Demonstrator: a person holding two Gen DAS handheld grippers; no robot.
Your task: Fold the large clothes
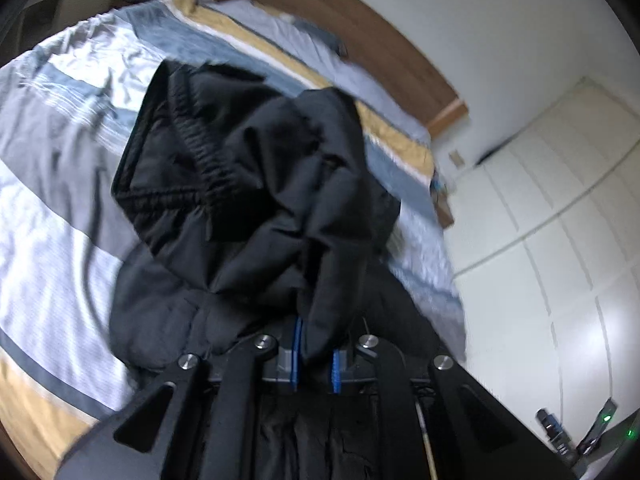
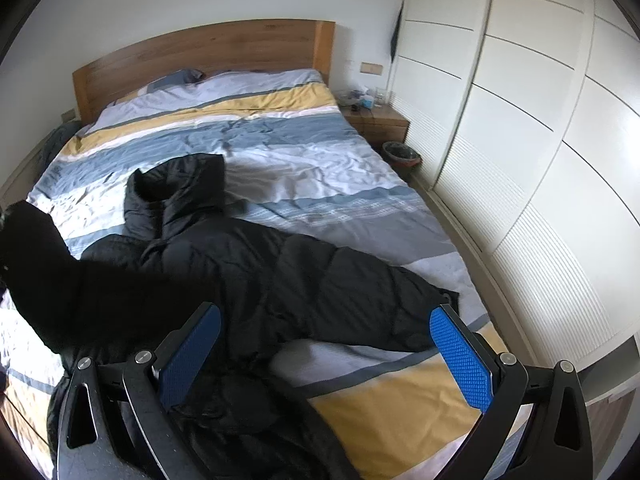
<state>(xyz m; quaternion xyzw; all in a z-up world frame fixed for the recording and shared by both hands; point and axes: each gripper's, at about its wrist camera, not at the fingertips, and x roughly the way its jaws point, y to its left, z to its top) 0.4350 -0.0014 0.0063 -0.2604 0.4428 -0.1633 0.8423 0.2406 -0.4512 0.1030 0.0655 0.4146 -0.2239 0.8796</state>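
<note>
Left claw [image 1: 316,354] is clamped on a fold of the black jacket [image 2: 280,280], and the lifted cloth bunches right in front of it, blurred and hiding much of the striped bed [image 2: 360,396]. Right claw [image 2: 326,354] hangs wide open and empty above the jacket's hem, with the coat sprawled across the bed beneath. The jacket's near end is cut off behind the claw arms.

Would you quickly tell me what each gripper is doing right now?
Left gripper: shut on a fold of the black jacket.
Right gripper: open, holding nothing.
</note>
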